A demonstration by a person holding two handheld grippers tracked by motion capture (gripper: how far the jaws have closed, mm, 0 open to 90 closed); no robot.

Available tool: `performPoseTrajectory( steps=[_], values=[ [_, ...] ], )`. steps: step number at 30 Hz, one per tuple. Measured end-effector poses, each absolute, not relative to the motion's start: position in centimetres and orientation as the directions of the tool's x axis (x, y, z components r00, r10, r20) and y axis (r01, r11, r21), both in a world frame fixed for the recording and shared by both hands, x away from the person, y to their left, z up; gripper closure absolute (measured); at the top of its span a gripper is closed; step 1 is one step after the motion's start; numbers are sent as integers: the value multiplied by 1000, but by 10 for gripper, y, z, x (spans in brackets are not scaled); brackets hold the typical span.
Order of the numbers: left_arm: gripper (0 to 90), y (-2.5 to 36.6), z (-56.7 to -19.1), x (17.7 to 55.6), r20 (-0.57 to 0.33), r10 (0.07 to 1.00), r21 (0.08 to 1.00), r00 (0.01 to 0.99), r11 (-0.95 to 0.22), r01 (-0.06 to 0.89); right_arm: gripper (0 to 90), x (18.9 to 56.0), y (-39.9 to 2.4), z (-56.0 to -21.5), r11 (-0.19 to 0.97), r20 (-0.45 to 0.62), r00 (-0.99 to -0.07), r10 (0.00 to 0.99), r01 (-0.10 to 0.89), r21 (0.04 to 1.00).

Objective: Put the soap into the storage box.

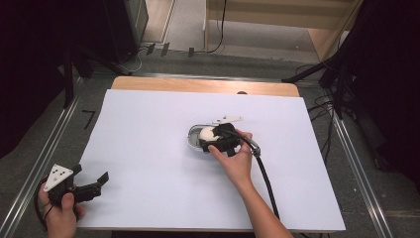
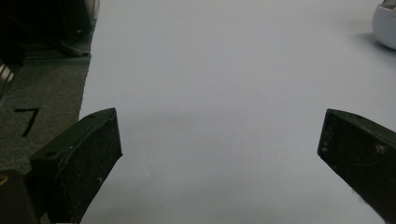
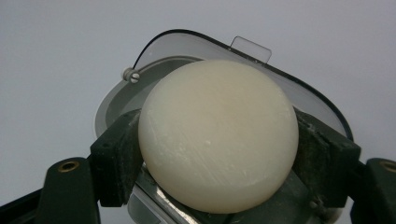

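Observation:
A round cream soap bar [image 3: 218,133] sits clamped between the two black jaws of my right gripper [image 3: 218,156]. Directly under it is a grey soap case [image 3: 109,105] whose clear lid [image 3: 187,44] is swung open behind. Whether the soap rests in the case or hangs just over it, I cannot tell. From the high view, the soap [image 1: 207,133], case [image 1: 193,139] and right gripper [image 1: 214,139] are near the middle of the white sheet. My left gripper [image 1: 100,184] lies at the sheet's near left corner, open and empty [image 2: 219,149].
A white sheet [image 1: 148,129] covers the wooden table, with bare wood along the far edge. The right gripper's black cable [image 1: 267,183] trails back toward the near edge. Grey carpet with a marked "7" [image 2: 25,121] lies left of the table.

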State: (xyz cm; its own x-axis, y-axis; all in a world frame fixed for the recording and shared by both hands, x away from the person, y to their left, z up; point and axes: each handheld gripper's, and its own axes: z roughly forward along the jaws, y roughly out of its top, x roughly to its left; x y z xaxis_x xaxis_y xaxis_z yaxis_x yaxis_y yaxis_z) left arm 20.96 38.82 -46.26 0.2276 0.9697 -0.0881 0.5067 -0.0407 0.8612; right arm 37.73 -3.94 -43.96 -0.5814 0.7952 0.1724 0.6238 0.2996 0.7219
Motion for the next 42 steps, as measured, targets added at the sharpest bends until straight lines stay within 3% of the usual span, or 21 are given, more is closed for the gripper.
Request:
performPoseTrajectory(
  steps=[34, 42],
  values=[
    [3, 388, -463, 210, -89, 970, 861, 227, -40, 507, 235, 377, -46, -440, 251, 199, -558, 806, 627, 738],
    [3, 388, -463, 210, -88, 970, 861, 226, -40, 508, 197, 377, -49, -438, 256, 191, -557, 808, 625, 738]
  ],
)
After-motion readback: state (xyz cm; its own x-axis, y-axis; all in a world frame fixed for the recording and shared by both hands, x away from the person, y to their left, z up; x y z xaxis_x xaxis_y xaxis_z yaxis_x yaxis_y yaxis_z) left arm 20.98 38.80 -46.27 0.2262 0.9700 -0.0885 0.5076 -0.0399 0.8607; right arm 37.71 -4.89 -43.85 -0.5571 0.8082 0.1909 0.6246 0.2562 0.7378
